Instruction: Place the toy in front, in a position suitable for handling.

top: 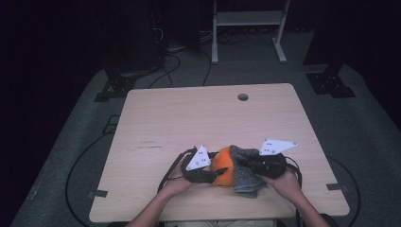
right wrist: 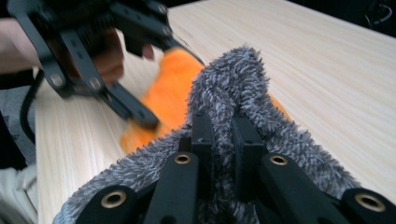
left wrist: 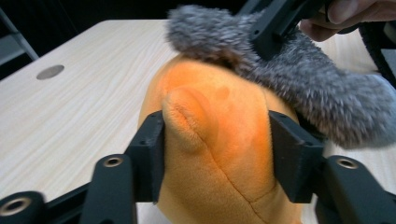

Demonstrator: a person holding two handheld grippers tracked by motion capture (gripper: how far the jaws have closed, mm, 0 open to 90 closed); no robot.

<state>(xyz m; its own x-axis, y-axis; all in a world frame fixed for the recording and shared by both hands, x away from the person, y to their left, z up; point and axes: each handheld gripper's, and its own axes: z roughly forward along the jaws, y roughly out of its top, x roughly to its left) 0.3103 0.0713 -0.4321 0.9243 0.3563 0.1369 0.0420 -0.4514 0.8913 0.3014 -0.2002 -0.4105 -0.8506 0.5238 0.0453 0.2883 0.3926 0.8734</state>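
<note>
An orange plush toy [top: 222,166] lies near the table's front edge, partly under a grey fuzzy cloth [top: 246,178]. My left gripper [left wrist: 217,135] is shut on the orange plush toy [left wrist: 219,107], with a pad pressing into each side. The grey fuzzy cloth [left wrist: 308,88] drapes over the plush's top and right. My right gripper [right wrist: 223,133] is shut on a raised fold of the grey cloth [right wrist: 233,79], pinching it above the orange plush [right wrist: 170,86]. In the high view the left gripper [top: 213,174] and the right gripper [top: 245,161] face each other across the toy.
The light wooden table [top: 189,118] has a round cable hole [top: 242,97] near its far edge. A white metal stand [top: 248,28] and cables [top: 165,66] sit on the grey floor beyond. The person's forearms come in from the bottom.
</note>
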